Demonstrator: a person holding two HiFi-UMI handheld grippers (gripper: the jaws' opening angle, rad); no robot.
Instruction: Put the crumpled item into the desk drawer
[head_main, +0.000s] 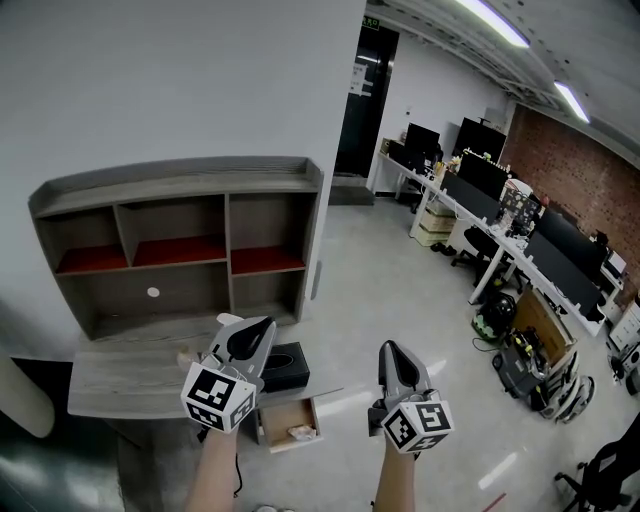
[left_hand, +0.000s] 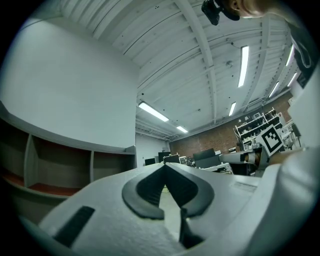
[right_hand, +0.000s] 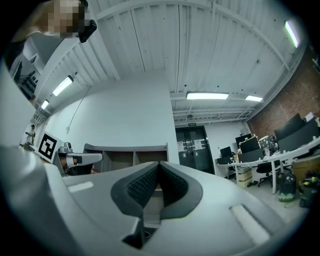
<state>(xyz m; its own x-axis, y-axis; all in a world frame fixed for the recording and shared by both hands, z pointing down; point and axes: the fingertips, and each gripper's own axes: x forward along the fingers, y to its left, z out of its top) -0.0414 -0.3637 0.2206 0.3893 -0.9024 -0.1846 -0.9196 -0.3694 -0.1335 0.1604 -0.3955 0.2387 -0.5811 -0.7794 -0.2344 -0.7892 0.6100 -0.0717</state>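
The wooden desk (head_main: 130, 372) stands against the wall, and its drawer (head_main: 281, 417) is pulled open below the front edge. A pale crumpled item (head_main: 301, 432) lies inside the drawer at its right end. My left gripper (head_main: 258, 328) hovers above the desk's right end, over the drawer, with its jaws shut and nothing between them (left_hand: 164, 165). My right gripper (head_main: 387, 347) is held over the floor to the right of the drawer, also shut and empty (right_hand: 158, 163). Both grippers point up and away, so neither gripper view shows the drawer.
A black box (head_main: 284, 366) sits on the desk's right end beside the left gripper. A shelf hutch (head_main: 180, 240) with red-lined compartments stands on the desk. A small pale thing (head_main: 184, 357) lies on the desktop. Office desks with monitors (head_main: 480, 190) and chairs line the right side.
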